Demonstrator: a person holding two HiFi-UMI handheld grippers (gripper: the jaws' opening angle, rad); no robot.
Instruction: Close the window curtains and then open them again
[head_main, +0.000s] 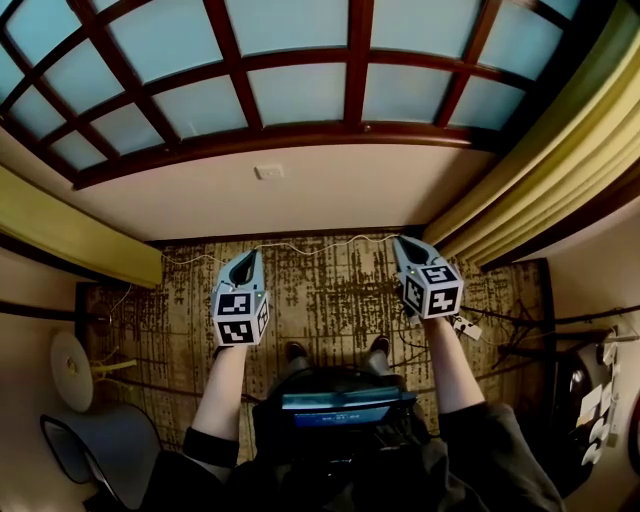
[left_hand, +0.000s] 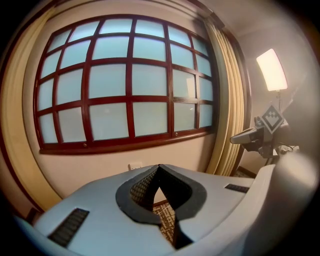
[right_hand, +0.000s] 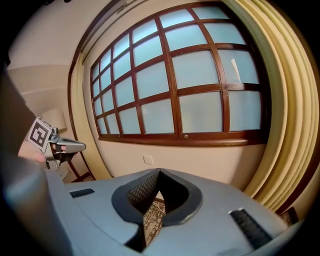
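**Stock at the window: both grippers shut, curtains gathered at the sides**

- Your left grey moulded-plastic gripper: the jaws are together at the tips with nothing between them. The black ribbed pads enclose a teardrop-shaped hollow behind the tips. It is held out in front of you and tilted downward.
- Your right grey moulded-plastic gripper: of the same make. Its jaws are also together and empty, and patterned floor shows through the hollow.
- Wide window with a dark red wooden lattice and frosted pale-blue panes: it is uncovered across its full width and has a glossy sill rail.
- Olive-yellow pleated fabric curtain, right side: it is bunched in deep, rounded vertical folds just beside the window frame, and it is apart from both grippers.
- Matching olive-yellow curtain, left side: it is gathered at the opposite edge.
- Cream matt wall below the sill carries a small white rectangular socket plate.
- Brown-and-gold carpet with a broken dash pattern lies under your feet.
- Thin white cable runs along the skirting.
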